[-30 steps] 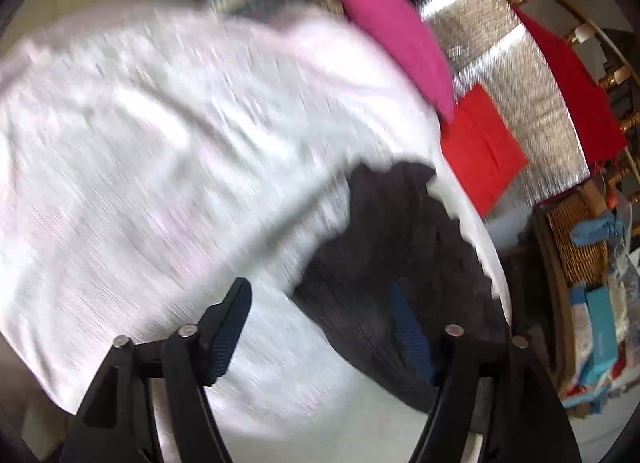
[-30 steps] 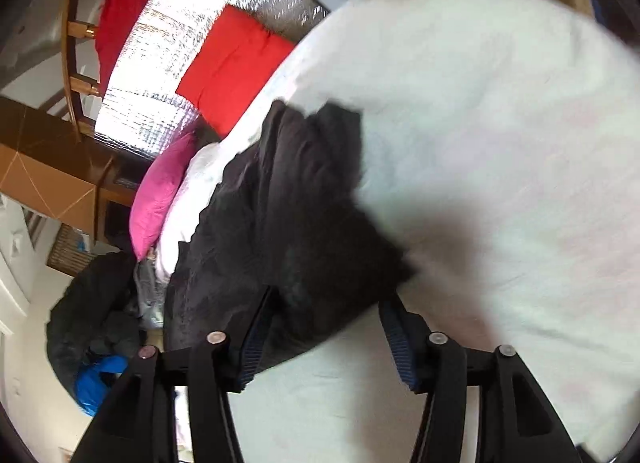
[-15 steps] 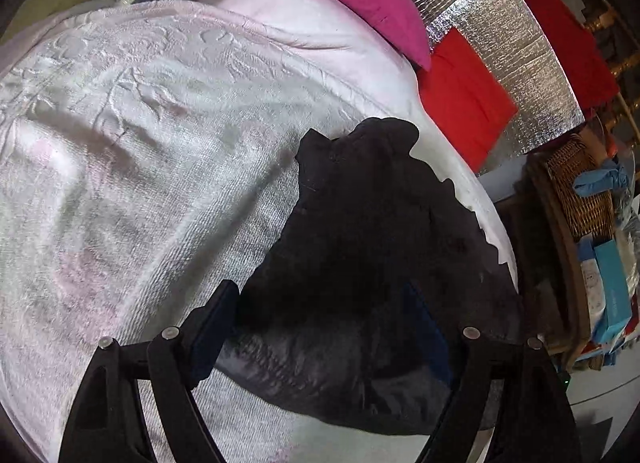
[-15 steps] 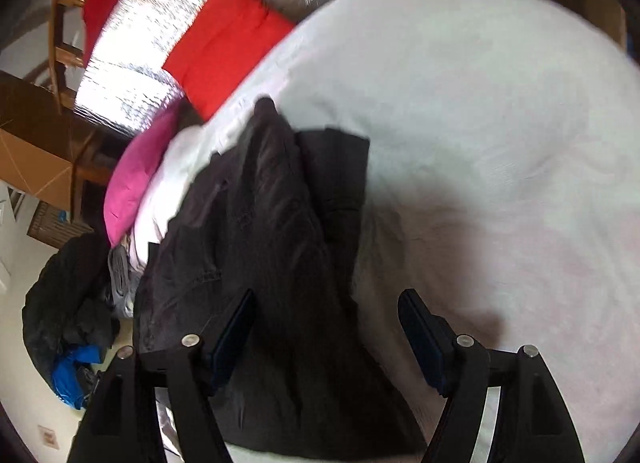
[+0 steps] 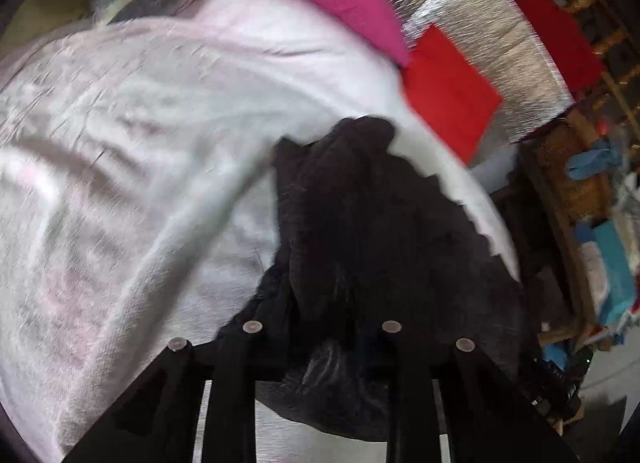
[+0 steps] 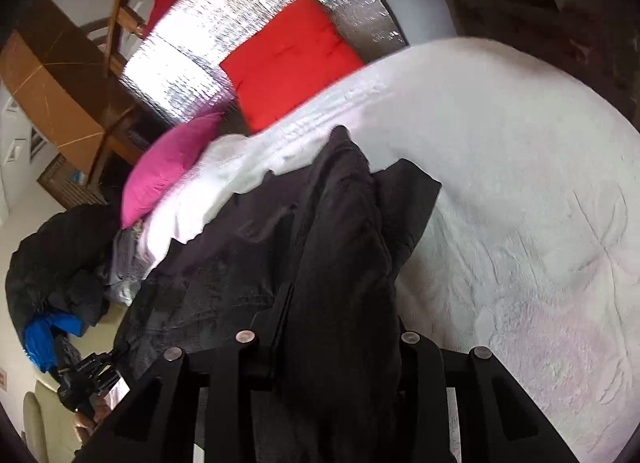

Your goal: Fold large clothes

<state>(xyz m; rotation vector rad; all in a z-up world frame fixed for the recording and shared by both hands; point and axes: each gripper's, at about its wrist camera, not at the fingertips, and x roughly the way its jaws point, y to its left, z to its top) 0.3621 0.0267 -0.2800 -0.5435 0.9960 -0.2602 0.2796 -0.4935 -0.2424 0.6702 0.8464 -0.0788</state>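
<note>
I am holding both grippers tilted downward over the white bedspread [image 6: 520, 183], each reaching forward along its fingers. My left gripper [image 5: 320, 343] has just been closing and is now pinching a bunched fold of the black garment [image 5: 380, 231], which is lying near the bed's right edge in that view. My right gripper [image 6: 328, 343] has just been closing too and is clamping a raised ridge of the same garment, which is running away from me toward the pink pillow [image 6: 168, 167] and red cushion [image 6: 292, 59].
</note>
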